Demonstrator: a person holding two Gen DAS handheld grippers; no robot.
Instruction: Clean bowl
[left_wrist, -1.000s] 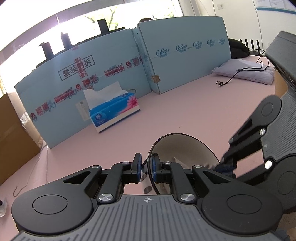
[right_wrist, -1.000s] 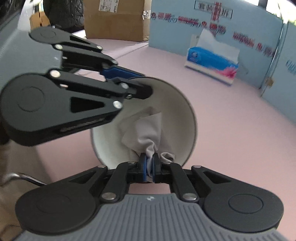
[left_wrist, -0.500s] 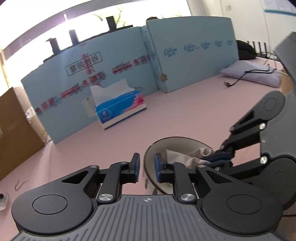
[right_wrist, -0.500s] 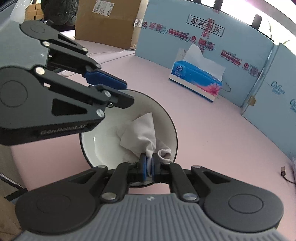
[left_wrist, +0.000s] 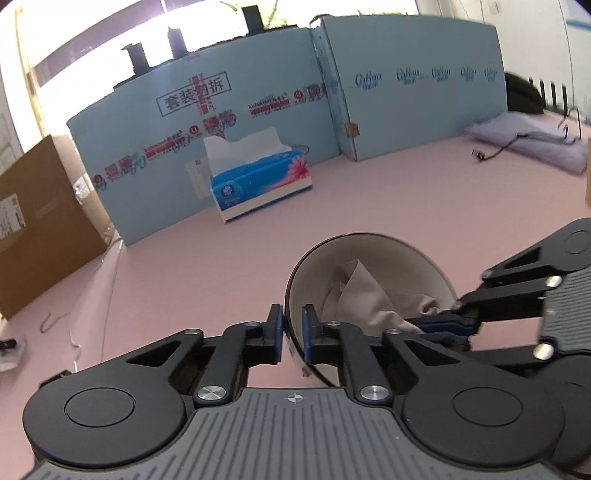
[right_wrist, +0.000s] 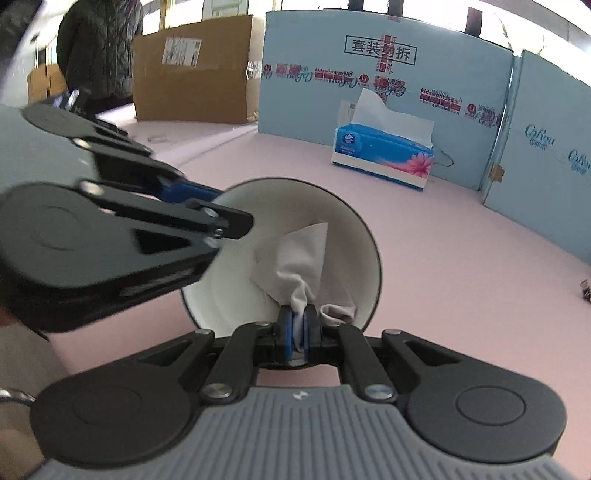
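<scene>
My left tongs (left_wrist: 292, 334) have re-gripped: half a second ago they stood apart around the rim with the bowl lying nearly flat; now they are clamped on the near rim of the round white-inside, dark-rimmed ceramic bowl (left_wrist: 399, 258), one pad outside the wall, one inside. The bowl is tipped up again, its mouth turned toward my right tongs (right_wrist: 298, 334)

Meaning, as I judge it: the bowl is steadied for another wiping pass; the new hold exposes a different part of the wall. Cleaning is under way, not finished

My right tongs are pinched tight on a crumpled pale grey-white paper tissue (right_wrist: 299, 258). The bunched end sits between the pads; the loose part fans up against the bowl's inner wall

Contents of the bowl: only that tissue. I see no food or liquid, though the far inside wall is partly hidden behind the tissue

The bowl sits low over the pink tabletop (left_wrist: 388, 192); whether it touches, I cannot tell. A blue cardboard tissue box (right_wrist: 384, 158), one sheet standing out of its slot, stands well apart near the light blue cardboard panels (left_wrist: 406, 92)
</scene>
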